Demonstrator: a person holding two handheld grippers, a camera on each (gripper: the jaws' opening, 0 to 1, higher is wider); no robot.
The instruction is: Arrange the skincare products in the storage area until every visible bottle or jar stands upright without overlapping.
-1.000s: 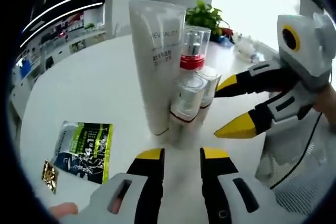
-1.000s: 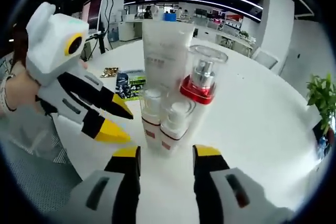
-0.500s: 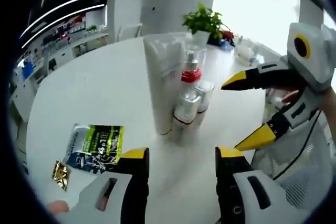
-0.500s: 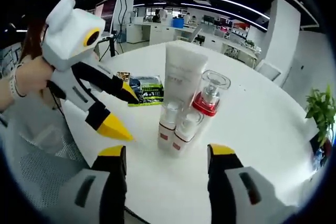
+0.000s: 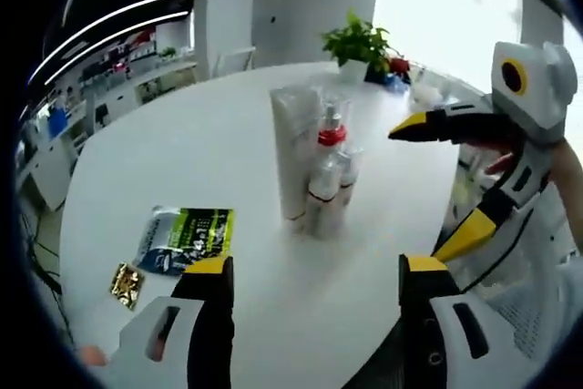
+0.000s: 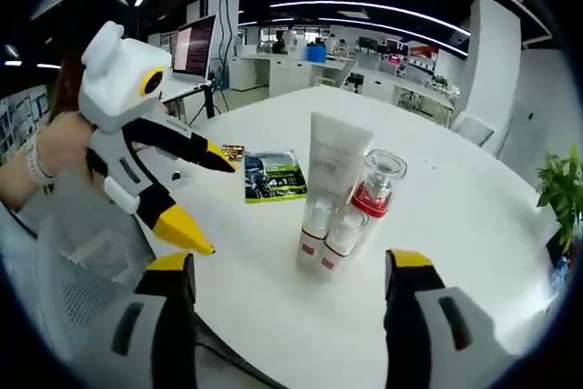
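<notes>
A tall white tube point(image 5: 294, 154) point(image 6: 332, 168) stands upright on the round white table point(image 5: 173, 152) point(image 6: 455, 216). Beside it stand a clear pump bottle with a red collar point(image 5: 331, 134) point(image 6: 377, 187) and two small white bottles point(image 5: 326, 193) point(image 6: 330, 230), all upright and packed close together. My left gripper point(image 5: 314, 266) is open, well back from the group, with nothing between its jaws. My right gripper point(image 6: 290, 257) is open too, also held back from the bottles. Each gripper shows in the other's view, the right one point(image 5: 446, 179) and the left one point(image 6: 199, 199), both with jaws apart.
A green and black sachet point(image 5: 187, 239) point(image 6: 273, 175) lies flat on the table, with a small gold packet point(image 5: 126, 284) point(image 6: 232, 152) near it. A potted plant point(image 5: 358, 43) point(image 6: 560, 193) stands at the table's far side. A mesh chair point(image 6: 82, 280) and the person's hand point(image 6: 50, 157) are close by.
Both grippers have drawn back from the bottles and their jaws have spread wider. The bottles look smaller and have not moved on the table.
</notes>
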